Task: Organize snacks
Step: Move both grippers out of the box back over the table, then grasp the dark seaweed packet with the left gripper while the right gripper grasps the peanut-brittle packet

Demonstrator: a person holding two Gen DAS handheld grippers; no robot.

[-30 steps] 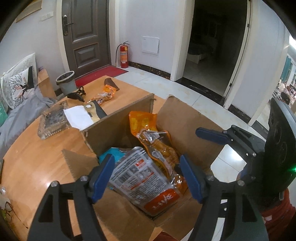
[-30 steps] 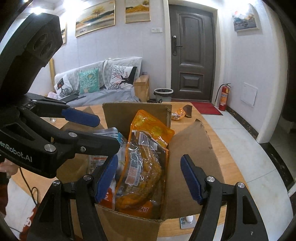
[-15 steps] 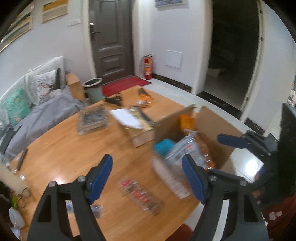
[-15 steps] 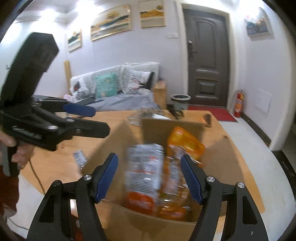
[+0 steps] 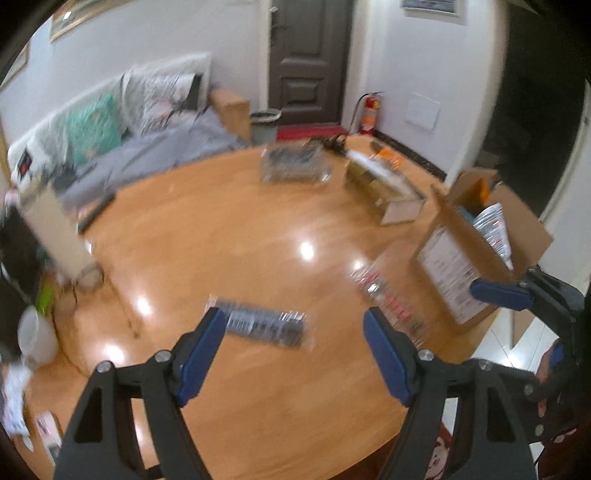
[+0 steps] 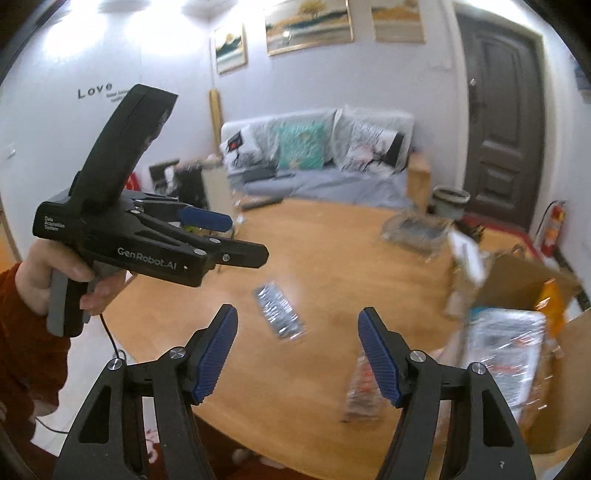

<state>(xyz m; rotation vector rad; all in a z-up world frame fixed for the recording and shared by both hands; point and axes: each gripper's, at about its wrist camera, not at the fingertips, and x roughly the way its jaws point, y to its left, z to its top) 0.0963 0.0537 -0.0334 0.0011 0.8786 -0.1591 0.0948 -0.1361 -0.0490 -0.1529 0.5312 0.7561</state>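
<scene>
Both grippers swung off brown cardboard snack box (image 5: 480,236); left gripper (image 5: 295,347) and right gripper (image 6: 297,350) spread empty; silver foil packet (image 5: 266,326) blurred.

Home living room, cushioned sofa (image 6: 317,162), framed paintings (image 6: 308,22) (landscapes), front door (image 5: 308,59)

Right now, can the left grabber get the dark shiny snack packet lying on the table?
Probably yes. The left gripper is open and empty, the dark packet lies flat on the table ahead, nothing between them.
</scene>
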